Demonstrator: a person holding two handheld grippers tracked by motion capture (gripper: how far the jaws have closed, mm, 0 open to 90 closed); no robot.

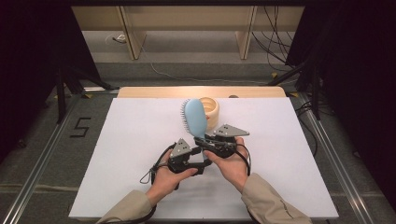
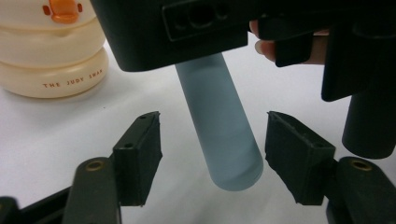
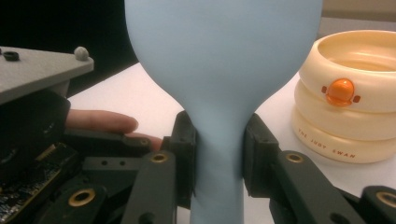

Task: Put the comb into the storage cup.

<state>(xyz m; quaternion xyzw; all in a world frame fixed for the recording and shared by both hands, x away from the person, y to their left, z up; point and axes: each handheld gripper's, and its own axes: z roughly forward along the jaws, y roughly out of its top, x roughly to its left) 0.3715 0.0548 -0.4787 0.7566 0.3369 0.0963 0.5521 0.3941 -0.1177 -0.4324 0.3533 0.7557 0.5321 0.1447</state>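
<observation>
The high view looks forward and down from above the person's side, taking in the whole white tabletop (image 1: 140, 186) from well back. The left gripper view sits low and close, staring along its jaws at the brush (image 2: 224, 130) handle. The right gripper view rides just as near, facing the brush neck. Both share the cream tub (image 2: 51, 56).

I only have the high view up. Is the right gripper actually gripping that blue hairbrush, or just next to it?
Observer: Gripping. The right gripper has both pads pressed on the neck of the blue hairbrush.
Operator: And the left one?
Observer: The left gripper is open; the handle end sits between its pads without touching either.
Operator: Anything printed on that cream container?
Observer: Yes, the cream container reads THE JUDY SWAN and carries an orange button.
</observation>
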